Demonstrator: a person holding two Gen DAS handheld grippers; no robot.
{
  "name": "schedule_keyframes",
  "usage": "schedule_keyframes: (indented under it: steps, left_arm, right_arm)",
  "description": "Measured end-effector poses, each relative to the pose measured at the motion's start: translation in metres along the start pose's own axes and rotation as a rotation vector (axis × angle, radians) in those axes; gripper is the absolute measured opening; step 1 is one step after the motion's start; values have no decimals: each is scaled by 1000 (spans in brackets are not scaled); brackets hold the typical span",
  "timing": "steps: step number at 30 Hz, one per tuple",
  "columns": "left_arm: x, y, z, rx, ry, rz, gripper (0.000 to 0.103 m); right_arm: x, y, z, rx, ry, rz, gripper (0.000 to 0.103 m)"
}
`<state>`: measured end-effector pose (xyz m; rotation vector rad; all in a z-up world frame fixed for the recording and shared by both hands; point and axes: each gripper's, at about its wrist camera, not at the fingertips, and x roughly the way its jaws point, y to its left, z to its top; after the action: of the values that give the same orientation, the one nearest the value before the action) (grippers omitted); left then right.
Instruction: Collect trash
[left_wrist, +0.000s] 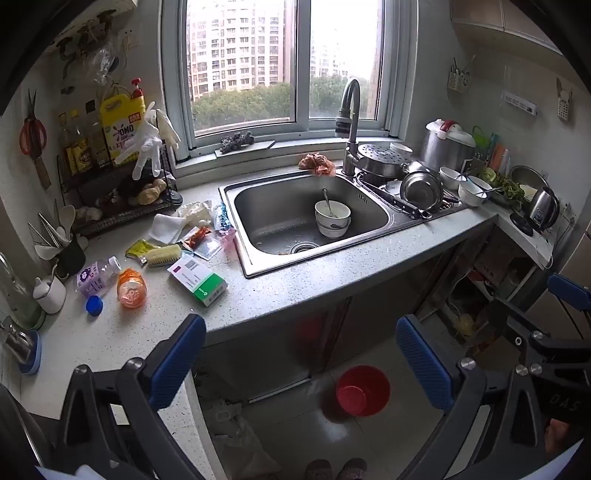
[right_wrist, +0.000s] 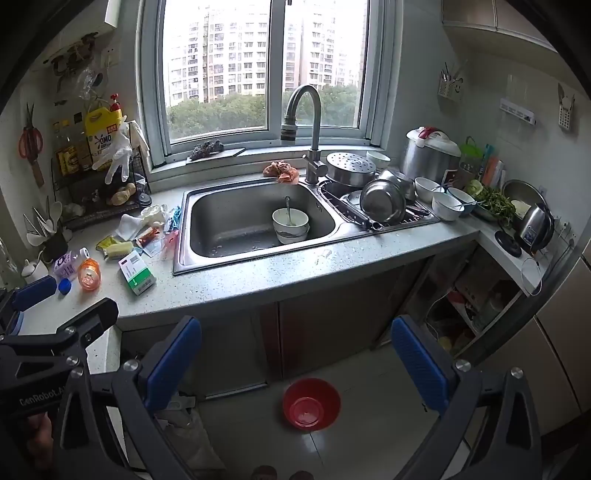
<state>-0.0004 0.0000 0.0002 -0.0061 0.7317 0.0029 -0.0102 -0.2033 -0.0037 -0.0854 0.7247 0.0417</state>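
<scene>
Left gripper (left_wrist: 301, 354): its blue-padded fingers stood wide apart with nothing between them, held off the counter's front edge above the floor.
Right gripper (right_wrist: 291, 354): fingers likewise spread wide and empty, in front of the cabinet under the sink.
Trash: a loose cluster lay on the countertop (left_wrist: 295, 280) left of the sink, none of it touched by either gripper.
Trash count: one green-and-white box (left_wrist: 197, 278), one orange bottle (left_wrist: 131, 288) on its side, one purple-labelled bottle (left_wrist: 96, 277) on its side, one blue cap (left_wrist: 94, 305) just beside the bottles, one red sachet (left_wrist: 199, 236), one yellow wrapper (left_wrist: 138, 248), crumpled white paper (left_wrist: 166, 227).
Scrub brush (left_wrist: 164, 255): one, lying among the wrappers.
Sink (left_wrist: 280, 218): the left basin held two stacked white bowls (left_wrist: 332, 218); the top bowl had one spoon (left_wrist: 327, 201) standing in it.
Drain side: the right basin was filled with steel pans and a perforated lid (left_wrist: 380, 153); the exact count could not be told.
Counter bowls: three white bowls (left_wrist: 471, 192) stood right of the sink, near some greens.
Red basin (left_wrist: 364, 389): one, on the floor in front of the cabinet; contents unclear.
Wire rack (left_wrist: 114, 184): held several bottles, among them one yellow detergent jug (left_wrist: 122, 122), with a white glove draped on it.
</scene>
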Motion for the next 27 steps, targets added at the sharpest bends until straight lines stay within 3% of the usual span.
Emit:
schedule_keyframes:
  steps: [6,13,27]
  left_arm:
    - [1,-15,-6,17,-3,3,103]
    - [3,-2,-2,6,20,-45,103]
    - [3,-3,-1,22,22,-44,103]
  right_arm:
    - [-1,-2,-1,0,-8,5,103]
    - [-1,-4,-3,9,8,-15,103]
    - [-2,-1,-3,13,18,-19,103]
